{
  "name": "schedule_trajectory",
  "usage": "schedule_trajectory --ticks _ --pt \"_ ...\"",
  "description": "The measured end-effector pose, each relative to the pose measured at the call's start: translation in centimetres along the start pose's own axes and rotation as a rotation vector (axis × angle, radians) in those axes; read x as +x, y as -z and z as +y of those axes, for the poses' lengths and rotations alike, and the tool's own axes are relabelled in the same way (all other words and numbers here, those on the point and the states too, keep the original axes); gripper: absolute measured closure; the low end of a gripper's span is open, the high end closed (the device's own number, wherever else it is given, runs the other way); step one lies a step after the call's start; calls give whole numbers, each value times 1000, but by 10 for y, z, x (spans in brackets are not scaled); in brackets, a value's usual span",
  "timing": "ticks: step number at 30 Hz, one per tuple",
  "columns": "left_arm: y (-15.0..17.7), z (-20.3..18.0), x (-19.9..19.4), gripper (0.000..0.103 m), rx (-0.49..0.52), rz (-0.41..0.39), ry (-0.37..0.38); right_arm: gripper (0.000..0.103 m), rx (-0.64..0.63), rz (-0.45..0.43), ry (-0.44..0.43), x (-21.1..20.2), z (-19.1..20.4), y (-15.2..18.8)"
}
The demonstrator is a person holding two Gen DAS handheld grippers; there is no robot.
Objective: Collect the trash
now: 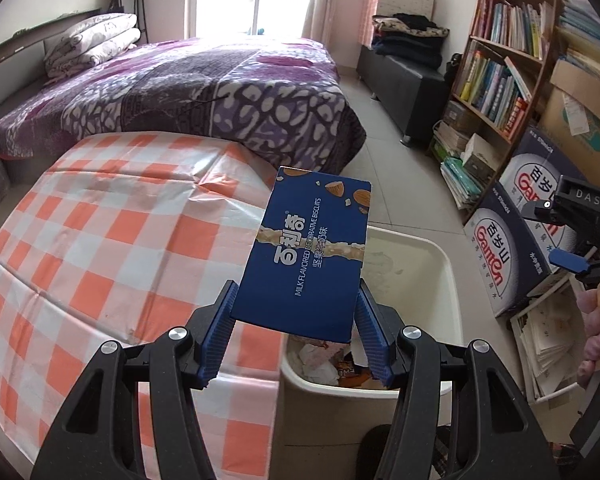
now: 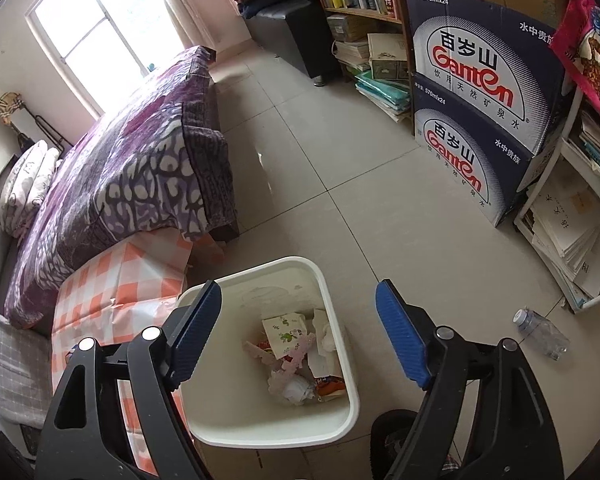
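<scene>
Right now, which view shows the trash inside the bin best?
The right wrist view: it looks down into the bin and shows the trash openly. In the left wrist view, the blue box hides most of it.

The right hand-held gripper points down over a white waste bin standing on the tiled floor. Its blue-padded jaws stand wide apart with nothing between them. The bin contains crumpled paper, a floral carton and an orange wrapper. An orange-checked cloth covers the worktop, which touches the bin's left wall. A clear plastic bottle lies on the floor right of the bin. Two stacked Ganten cartons stand at the floor's far right edge.
</scene>
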State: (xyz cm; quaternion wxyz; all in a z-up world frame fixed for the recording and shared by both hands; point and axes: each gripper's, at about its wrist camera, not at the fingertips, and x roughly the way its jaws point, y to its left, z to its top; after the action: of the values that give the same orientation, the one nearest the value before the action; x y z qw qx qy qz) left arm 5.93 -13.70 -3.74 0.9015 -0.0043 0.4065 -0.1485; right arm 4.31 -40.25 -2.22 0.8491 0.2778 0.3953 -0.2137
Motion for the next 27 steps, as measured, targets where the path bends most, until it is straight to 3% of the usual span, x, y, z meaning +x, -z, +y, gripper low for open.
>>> schedule_trajectory --ticks 6,14,17,21,27 --pt "-6 -38 10 46 29 13 61 23 44 -14 13 -4 -21 -7" --pt "-16 -70 31 45 -12 67 183 19 80 -55 50 -12 -45 -11" --pt "-19 -76 32 35 -24 71 218 19 69 -75 72 -15 -49 -12" --pt "-16 -82 25 26 -7 47 197 18 60 -114 78 -21 -51 -13" --pt "-8 -71 -2 14 49 -34 64 14 -39 -195 83 -38 -31 -4"
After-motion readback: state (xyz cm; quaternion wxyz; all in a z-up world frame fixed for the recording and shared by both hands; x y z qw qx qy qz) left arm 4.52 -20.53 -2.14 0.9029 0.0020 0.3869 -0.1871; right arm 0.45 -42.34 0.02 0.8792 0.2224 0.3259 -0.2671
